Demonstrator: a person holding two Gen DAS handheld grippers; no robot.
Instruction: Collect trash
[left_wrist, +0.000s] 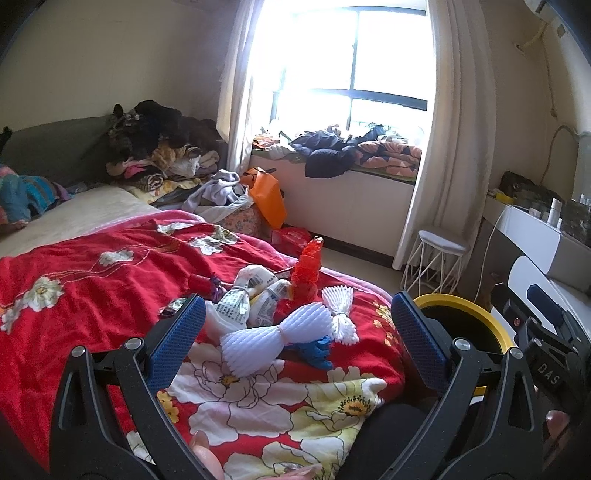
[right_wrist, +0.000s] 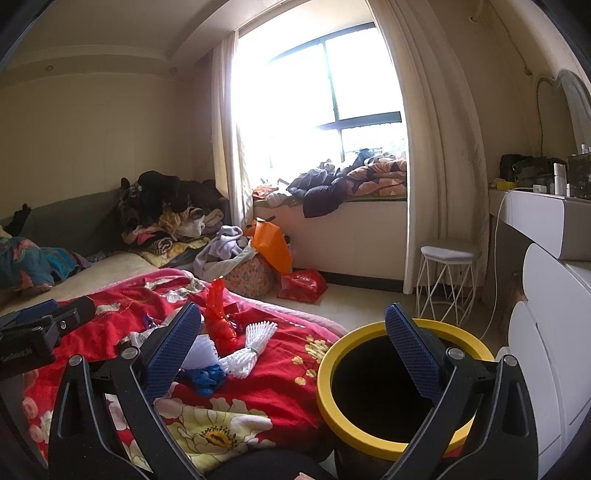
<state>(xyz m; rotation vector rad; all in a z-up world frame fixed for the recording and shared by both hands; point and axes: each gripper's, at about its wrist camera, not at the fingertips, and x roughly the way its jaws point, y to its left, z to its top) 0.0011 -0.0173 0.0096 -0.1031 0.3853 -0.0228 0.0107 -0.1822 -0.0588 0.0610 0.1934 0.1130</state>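
- Evidently, no trash has been gathered yet: the left gripper (left_wrist: 297, 341) is held with its jaws released and nothing between them, aimed at a cluster of litter on the red floral bedspread (left_wrist: 92, 280).
- Just ahead of the left jaws, a white foam fruit net (left_wrist: 275, 341) is seen, with a blue crumpled scrap (left_wrist: 314, 350) touching it on its right side.
- Further beyond, knotted printed plastic bags (left_wrist: 251, 299), a second white foam net (left_wrist: 338, 310) and a red plastic piece (left_wrist: 306, 273) are bunched together, presumably so that they can be picked one by one.
- The right gripper (right_wrist: 291, 356) is likewise spread and empty, poised above the yellow-rimmed bin (right_wrist: 328, 413).
- The bin is stood right beside the bed edge, likely so that each carry is kept short.
- The nearest foam net is judged the likeliest first pick.
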